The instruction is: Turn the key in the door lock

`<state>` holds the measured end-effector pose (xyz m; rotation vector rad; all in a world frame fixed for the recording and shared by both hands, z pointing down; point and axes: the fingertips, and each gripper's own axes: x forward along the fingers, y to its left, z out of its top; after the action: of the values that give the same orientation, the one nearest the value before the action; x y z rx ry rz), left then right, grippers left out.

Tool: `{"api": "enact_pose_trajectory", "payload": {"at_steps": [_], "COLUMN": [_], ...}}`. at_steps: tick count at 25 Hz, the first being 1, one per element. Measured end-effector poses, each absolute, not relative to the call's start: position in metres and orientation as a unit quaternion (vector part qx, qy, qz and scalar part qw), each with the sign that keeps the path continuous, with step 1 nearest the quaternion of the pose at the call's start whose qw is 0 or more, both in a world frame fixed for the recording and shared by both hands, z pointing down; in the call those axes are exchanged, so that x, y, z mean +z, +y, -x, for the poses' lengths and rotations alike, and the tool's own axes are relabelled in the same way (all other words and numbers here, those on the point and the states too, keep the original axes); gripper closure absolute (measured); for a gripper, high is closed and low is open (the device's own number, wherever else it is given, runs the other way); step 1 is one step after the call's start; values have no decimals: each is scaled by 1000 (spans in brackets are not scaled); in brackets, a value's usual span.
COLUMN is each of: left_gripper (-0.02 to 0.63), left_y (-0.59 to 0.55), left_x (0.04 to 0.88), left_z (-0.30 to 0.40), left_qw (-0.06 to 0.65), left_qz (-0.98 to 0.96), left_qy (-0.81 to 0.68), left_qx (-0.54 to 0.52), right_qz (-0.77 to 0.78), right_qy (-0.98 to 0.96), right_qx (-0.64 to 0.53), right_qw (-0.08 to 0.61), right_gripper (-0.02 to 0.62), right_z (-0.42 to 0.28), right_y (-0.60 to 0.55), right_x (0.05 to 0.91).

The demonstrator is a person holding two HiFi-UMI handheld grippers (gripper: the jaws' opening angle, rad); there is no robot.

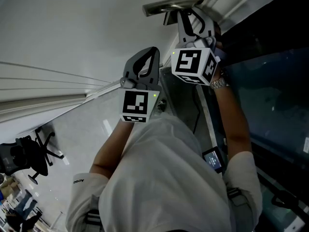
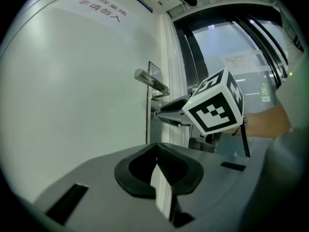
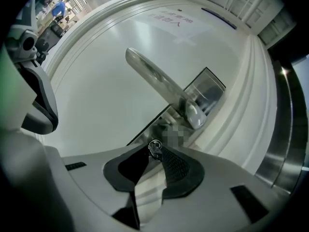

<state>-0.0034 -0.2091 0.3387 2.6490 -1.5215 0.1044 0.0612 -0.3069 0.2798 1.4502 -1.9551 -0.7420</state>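
Right tool point(image 3: 153, 152) is clamping the key point(image 3: 154, 146) just below the lever handle point(image 3: 161, 86), likely needing a clean roll about the key's axis without prying, while left tool point(image 2: 157, 150) is hanging closed, empty.

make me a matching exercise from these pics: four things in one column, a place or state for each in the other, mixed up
1 left gripper
2 right gripper
3 door handle
4 office chair

a closed on the key
b on the floor, head view's lower left
c jaws together, empty
d sticking out of the door above the key

Pairs: 1-c, 2-a, 3-d, 4-b
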Motion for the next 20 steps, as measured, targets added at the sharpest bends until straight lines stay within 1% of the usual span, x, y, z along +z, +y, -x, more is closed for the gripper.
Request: {"api": "enact_pose_trajectory", "payload": {"at_steps": [8, 10, 12, 14, 18, 20], "left_gripper": [597, 597, 597, 597, 597, 597], "left_y": [-210, -210, -210, -209, -211, -210], "left_x": [340, 340, 339, 339, 340, 340], "left_z": [3, 4, 5, 7, 9, 8], "left_qw": [44, 44, 43, 43, 45, 45], "left_qz": [-867, -867, -866, -866, -865, -865], "left_qy": [-495, -496, -496, -497, -498, -498], "left_qx": [35, 35, 35, 35, 34, 34], "right_qz": [-546, -549, -552, -555, -561, -560], "right_qy": [-744, -749, -756, -767, -774, -790], "right_qx": [-258, -250, -240, -215, -183, -143], "right_qw": [284, 275, 258, 240, 231, 205], "right_gripper": [512, 534, 586, 586, 586, 586], "right_z": [-62, -62, -62, -62, -63, -64], "right_y": [-308, -307, -307, -307, -308, -309], "right_x": [280, 279, 278, 276, 278, 278]}}
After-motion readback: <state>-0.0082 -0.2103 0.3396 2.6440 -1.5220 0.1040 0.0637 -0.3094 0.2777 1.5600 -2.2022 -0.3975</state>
